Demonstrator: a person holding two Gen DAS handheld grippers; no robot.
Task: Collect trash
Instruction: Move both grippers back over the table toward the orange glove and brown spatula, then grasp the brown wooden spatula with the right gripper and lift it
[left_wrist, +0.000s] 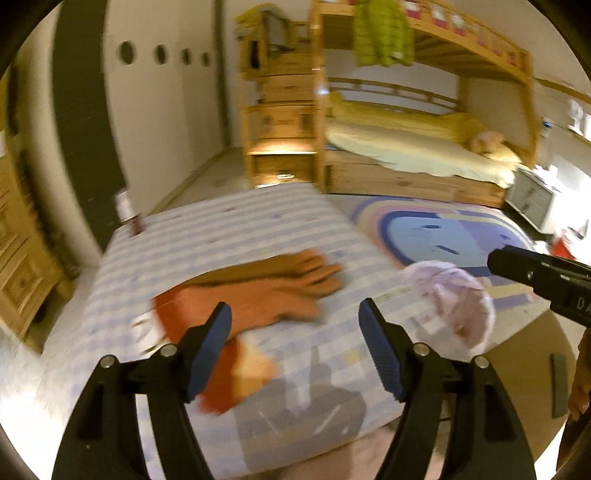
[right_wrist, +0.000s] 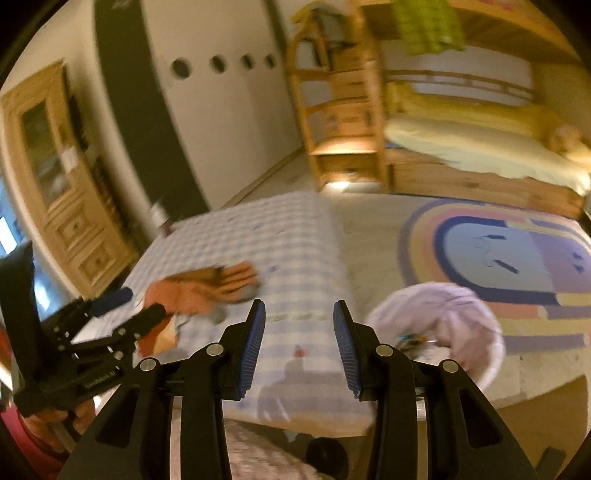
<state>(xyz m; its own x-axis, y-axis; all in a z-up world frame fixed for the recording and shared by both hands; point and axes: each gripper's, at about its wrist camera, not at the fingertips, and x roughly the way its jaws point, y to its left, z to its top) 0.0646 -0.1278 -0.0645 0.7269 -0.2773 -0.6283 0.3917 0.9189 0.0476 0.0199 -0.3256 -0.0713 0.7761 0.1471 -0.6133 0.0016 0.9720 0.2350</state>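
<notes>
With both tools open and holding nothing, the wide left tool (left_wrist: 295, 325) could seize the orange gloves (left_wrist: 258, 291) instead of trash for the lined bin (right_wrist: 439, 325) at right, since blur hides which nearby scraps are trash.

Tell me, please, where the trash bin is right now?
The bin, lined with a pale bag, stands on the floor right of the checked mattress, at the rug's near edge.

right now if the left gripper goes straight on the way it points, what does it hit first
Probably the orange rubber gloves on the checked mattress. The left gripper is open, nothing between its jaws; blur leaves depth uncertain.
</notes>
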